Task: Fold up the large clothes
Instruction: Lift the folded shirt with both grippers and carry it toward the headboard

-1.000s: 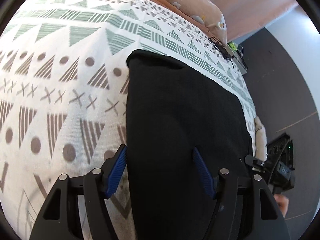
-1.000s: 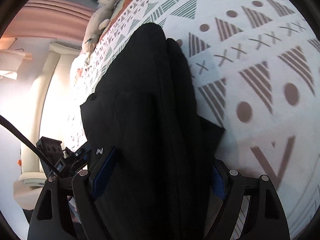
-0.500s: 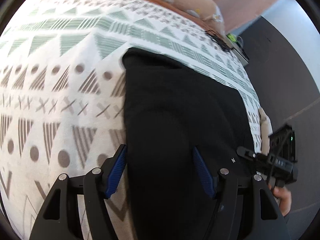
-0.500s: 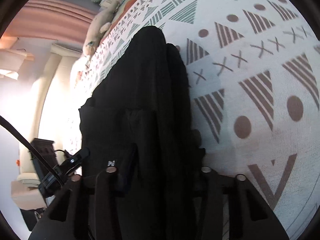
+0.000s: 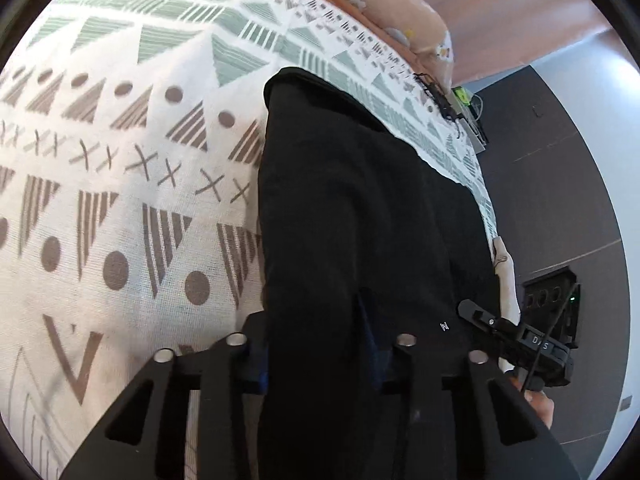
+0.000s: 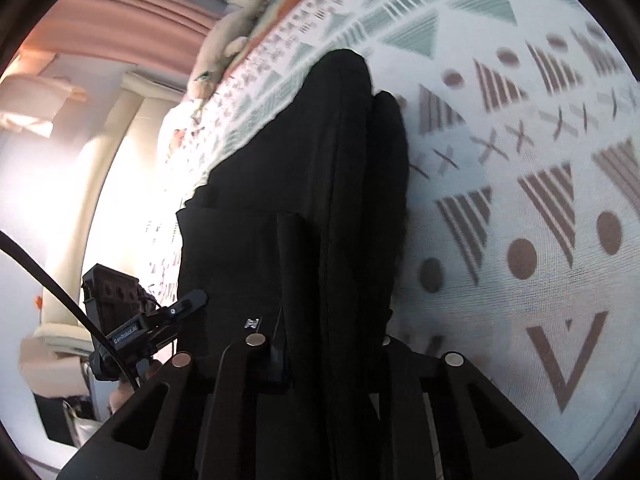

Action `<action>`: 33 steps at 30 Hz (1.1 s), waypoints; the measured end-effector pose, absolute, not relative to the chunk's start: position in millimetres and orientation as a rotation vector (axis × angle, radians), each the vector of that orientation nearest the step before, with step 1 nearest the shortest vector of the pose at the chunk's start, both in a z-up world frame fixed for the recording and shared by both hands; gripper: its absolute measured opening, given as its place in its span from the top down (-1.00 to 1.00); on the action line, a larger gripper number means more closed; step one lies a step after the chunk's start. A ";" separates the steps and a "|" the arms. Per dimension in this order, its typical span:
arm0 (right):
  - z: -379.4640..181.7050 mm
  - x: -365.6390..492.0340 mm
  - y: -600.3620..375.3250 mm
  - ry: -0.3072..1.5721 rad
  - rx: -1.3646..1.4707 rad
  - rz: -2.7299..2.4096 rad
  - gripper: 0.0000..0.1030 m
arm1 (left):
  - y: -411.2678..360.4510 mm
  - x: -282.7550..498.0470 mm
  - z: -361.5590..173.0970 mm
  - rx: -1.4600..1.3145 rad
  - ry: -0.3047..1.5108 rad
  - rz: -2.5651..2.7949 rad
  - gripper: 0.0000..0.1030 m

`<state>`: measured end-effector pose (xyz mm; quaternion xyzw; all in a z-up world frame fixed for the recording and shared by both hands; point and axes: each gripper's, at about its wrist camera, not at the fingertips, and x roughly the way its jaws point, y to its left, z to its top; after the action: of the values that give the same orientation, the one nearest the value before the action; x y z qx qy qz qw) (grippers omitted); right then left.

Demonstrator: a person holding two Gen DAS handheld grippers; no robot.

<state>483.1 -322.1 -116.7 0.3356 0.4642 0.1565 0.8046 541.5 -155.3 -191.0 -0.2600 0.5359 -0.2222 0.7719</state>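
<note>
A black garment lies folded in a long strip on the patterned bedspread and runs away from both cameras. My left gripper straddles its near end; the jaws are closing and the blue pads are sunk into the cloth. In the right wrist view the same garment fills the middle. My right gripper is closing on its near end, with bunched cloth hiding the pads. Each gripper shows in the other's view, the right one at the garment's right corner, the left one at its left corner.
The white bedspread with brown and green shapes spreads out beside the garment. Peach pillows and soft toys lie at the bed's far end. A black cable sits on the bed's edge, above dark floor. A cream armchair stands beside the bed.
Both pairs of jaws stood wide around the garment's end and have closed onto it, the right first, then the left. The cloth now bunches between the fingers.
</note>
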 end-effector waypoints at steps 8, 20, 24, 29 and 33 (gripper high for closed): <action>-66.1 456.6 -299.3 0.876 0.670 0.372 0.74 | -136.5 518.4 -138.9 -0.562 1.054 -0.504 0.43; 1.8 397.4 -276.5 0.727 0.619 0.425 0.74 | -78.8 481.7 -54.5 -0.570 0.889 -0.524 0.43; 24.0 384.1 -256.5 0.691 0.600 0.447 0.74 | -51.5 470.8 -29.5 -0.573 0.842 -0.521 0.43; 42.7 381.0 -221.2 0.669 0.570 0.490 0.73 | -3.7 458.7 -6.6 -0.580 0.797 -0.505 0.43; 55.6 382.8 -182.4 0.663 0.538 0.537 0.74 | 42.5 448.7 7.3 -0.583 0.764 -0.478 0.43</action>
<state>382.8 -182.4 55.6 0.2579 0.3177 0.2571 0.8755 448.7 42.5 7.3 -0.2777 0.3641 -0.2278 0.8593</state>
